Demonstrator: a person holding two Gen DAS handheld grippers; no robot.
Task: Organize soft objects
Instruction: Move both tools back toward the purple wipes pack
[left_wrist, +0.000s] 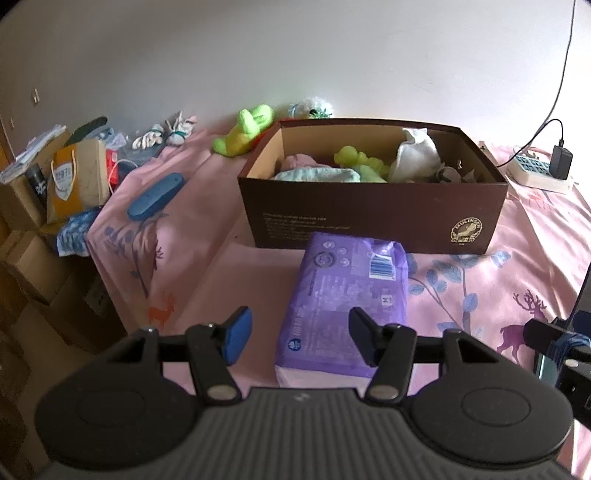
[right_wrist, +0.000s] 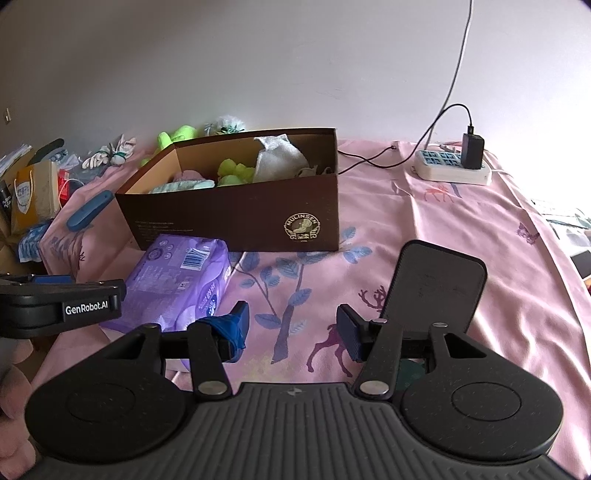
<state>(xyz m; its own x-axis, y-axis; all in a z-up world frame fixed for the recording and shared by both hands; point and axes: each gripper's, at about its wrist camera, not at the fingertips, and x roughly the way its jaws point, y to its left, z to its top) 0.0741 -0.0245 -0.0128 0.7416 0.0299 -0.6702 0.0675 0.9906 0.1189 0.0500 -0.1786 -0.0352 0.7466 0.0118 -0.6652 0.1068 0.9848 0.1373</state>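
Through the left wrist camera I see my left gripper (left_wrist: 297, 338) with fingers apart and nothing between them; the purple pack (left_wrist: 345, 295) lies just ahead, partly behind the right finger, the brown box (left_wrist: 373, 218) beyond it; through the right wrist camera my right gripper (right_wrist: 293, 328) stands apart, empty, over the pink sheet (right_wrist: 443, 229); the pack (right_wrist: 177, 280) lies to its left, the box (right_wrist: 236, 218) ahead.

Tissue pack (left_wrist: 347, 299) before box (left_wrist: 373, 206)

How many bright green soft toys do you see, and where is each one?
2. One green toy lies inside the brown box, between pale cloths. The other green toy lies on the pink bedcover behind the box's far left corner. More may be hidden inside.
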